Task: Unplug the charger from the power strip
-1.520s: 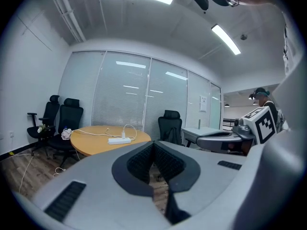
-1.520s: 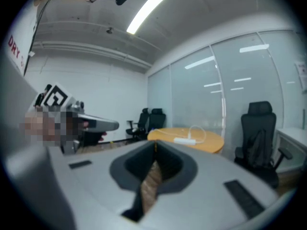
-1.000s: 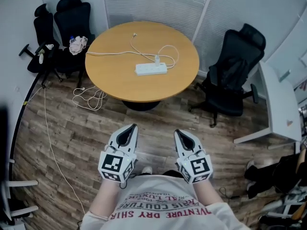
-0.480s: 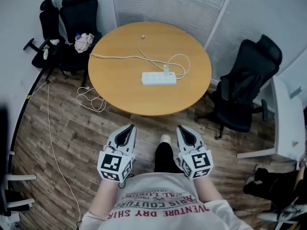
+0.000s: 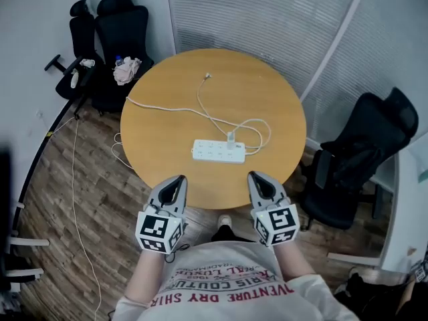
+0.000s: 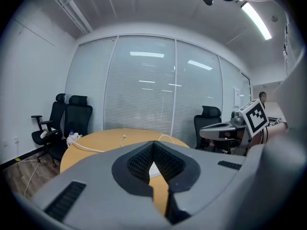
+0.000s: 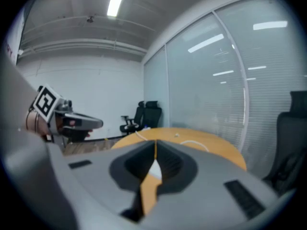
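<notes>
A white power strip (image 5: pixel 219 151) lies on the round wooden table (image 5: pixel 160 132), near its front. A small white charger (image 5: pixel 231 140) stands plugged into the strip's right part, and its thin white cable (image 5: pixel 257 127) loops behind it. The strip's thicker cord (image 5: pixel 160 108) runs off the table's left edge. My left gripper (image 5: pixel 178 180) and right gripper (image 5: pixel 257 177) hover side by side at the table's near edge, both shut and empty, well short of the strip. In the left gripper view the jaws of the left gripper (image 6: pixel 153 144) meet; the right gripper (image 7: pixel 155 143) stands the same in its own view.
Two black office chairs (image 5: pixel 124 25) stand at the back left, one holding a cloth and a bottle (image 5: pixel 126 70). Another black chair (image 5: pixel 364 149) is to the table's right. Cords (image 5: pixel 72 179) trail over the wood floor at the left. A glass wall with blinds (image 5: pixel 267 12) stands behind.
The view has closed in on the table: it sits lower and nearer in the head view. Both grippers, still shut, have come forward from over the floor to the table's near edge.
</notes>
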Demonstrator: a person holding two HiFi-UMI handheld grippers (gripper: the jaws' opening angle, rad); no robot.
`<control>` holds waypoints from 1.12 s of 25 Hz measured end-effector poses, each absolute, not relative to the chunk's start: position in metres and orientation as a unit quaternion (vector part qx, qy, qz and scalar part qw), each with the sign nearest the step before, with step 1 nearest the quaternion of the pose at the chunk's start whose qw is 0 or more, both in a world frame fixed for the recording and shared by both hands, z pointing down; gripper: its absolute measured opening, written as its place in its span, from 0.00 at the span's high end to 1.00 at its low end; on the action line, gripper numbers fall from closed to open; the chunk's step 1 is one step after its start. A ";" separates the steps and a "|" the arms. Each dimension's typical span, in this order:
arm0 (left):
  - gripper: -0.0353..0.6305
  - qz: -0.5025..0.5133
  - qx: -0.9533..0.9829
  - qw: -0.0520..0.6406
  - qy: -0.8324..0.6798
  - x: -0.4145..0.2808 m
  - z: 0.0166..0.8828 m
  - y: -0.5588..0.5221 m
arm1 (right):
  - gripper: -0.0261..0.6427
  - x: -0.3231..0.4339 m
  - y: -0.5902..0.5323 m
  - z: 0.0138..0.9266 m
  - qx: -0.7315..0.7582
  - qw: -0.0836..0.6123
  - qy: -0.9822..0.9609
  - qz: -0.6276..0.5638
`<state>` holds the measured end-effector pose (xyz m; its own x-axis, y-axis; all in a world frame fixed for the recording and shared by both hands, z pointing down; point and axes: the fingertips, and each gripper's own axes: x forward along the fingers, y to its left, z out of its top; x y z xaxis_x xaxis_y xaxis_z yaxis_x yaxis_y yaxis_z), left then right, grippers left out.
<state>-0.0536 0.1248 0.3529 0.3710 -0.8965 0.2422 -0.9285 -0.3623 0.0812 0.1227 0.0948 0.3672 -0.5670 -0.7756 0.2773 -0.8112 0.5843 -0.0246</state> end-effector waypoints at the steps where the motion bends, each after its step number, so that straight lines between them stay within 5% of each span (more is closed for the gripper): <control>1: 0.90 0.079 0.822 0.102 -0.555 -0.045 0.355 0.110 | 0.92 0.130 0.081 0.369 0.446 0.123 -0.883 0.073; 13: 0.90 0.118 0.817 0.145 -0.546 -0.001 0.401 0.004 | 0.92 0.173 -0.023 0.409 0.435 0.147 -0.879 0.124; 28: 0.90 0.197 0.884 0.183 -0.383 0.015 0.467 -0.048 | 0.92 0.133 -0.041 0.458 0.496 0.175 -0.825 0.208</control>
<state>0.0153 -0.0476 0.4665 0.6284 -0.6058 0.4880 -0.7497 -0.6390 0.1723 0.1325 -0.0414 0.4583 -0.4464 -0.7452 0.4954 -0.8910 0.4211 -0.1694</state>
